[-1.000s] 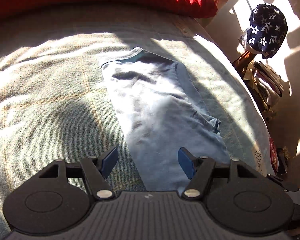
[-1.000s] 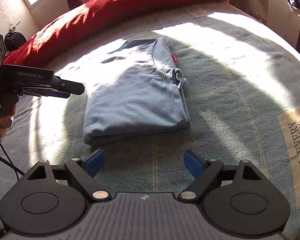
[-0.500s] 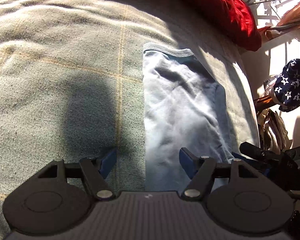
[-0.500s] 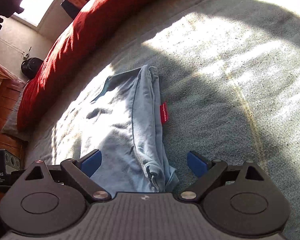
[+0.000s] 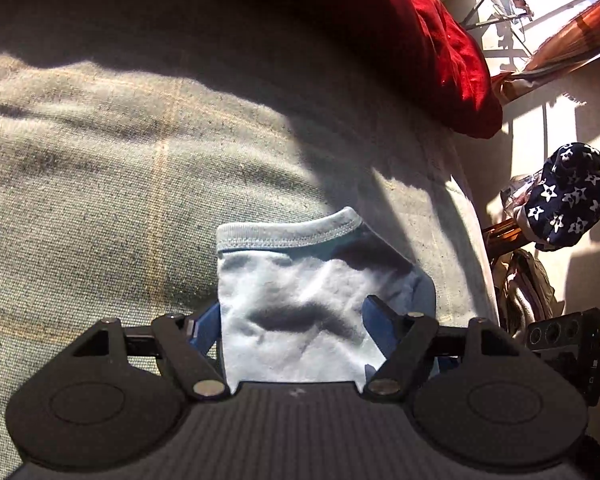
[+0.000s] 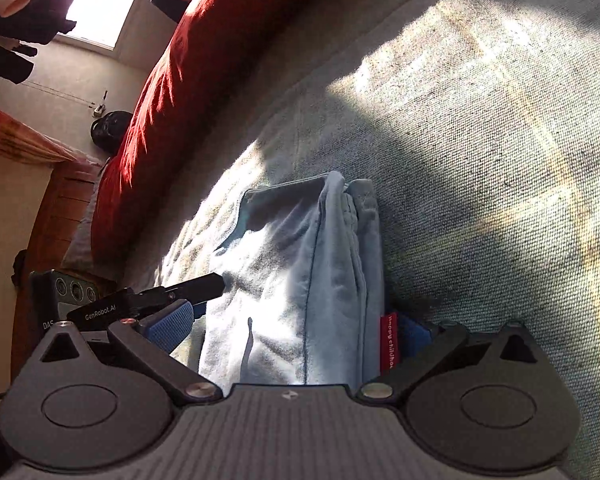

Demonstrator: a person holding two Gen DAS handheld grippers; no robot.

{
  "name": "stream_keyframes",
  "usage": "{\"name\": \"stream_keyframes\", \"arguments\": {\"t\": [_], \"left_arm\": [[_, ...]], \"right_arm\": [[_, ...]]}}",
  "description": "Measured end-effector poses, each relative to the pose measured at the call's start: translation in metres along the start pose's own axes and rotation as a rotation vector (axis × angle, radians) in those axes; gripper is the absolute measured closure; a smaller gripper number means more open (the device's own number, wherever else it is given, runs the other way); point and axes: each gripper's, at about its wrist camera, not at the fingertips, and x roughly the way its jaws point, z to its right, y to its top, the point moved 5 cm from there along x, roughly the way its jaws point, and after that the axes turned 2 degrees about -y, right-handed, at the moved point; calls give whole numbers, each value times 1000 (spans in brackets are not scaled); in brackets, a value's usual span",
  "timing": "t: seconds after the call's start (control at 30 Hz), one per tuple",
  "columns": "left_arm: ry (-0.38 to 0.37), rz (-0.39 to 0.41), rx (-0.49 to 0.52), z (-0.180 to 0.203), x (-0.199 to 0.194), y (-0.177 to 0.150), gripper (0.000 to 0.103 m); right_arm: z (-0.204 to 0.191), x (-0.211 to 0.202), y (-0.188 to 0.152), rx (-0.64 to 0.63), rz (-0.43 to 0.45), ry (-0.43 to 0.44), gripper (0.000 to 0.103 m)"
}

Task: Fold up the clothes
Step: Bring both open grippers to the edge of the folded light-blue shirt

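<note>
A folded light blue shirt (image 5: 300, 304) lies on the grey-green bedspread (image 5: 100, 200), its ribbed collar at the far end. My left gripper (image 5: 292, 326) is low over the shirt's near part and its jaws are opening. One blue pad is just off the shirt's left edge, the other over its right side. From the other side, my right gripper (image 6: 288, 330) straddles the same shirt (image 6: 300, 280), and its jaws are opening wide. Its right pad is half hidden behind the edge with the red label (image 6: 389, 340). The left gripper's finger (image 6: 196, 290) shows at the shirt's far edge.
A red duvet (image 5: 400, 40) lies along the head of the bed. Beside the bed stand a star-patterned navy cloth (image 5: 568, 196) and a pile of clutter (image 5: 524, 288). A wooden bed frame (image 6: 56, 224) and a sunlit window (image 6: 100, 4) lie on the other side.
Both grippers have come down and in toward the shirt and now straddle it from opposite sides. Both pairs of jaws stand wider than before.
</note>
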Motion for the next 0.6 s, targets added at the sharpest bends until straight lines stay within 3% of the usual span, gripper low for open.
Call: {"name": "stream_keyframes", "arguments": {"t": [0.13, 0.33, 0.43, 0.6], "left_arm": [[-33, -51, -15, 0, -11, -18, 28], [-71, -103, -88, -5, -25, -51, 26], [-81, -115, -65, -4, -14, -42, 25], [-111, -78, -27, 2, 6, -11, 22]], "right_arm": [[4, -9, -10, 48, -5, 34, 0], [8, -28, -60, 128, -45, 76, 0], [10, -23, -55, 134, -36, 81, 0], [5, 3, -13, 103, -21, 132, 0]]}}
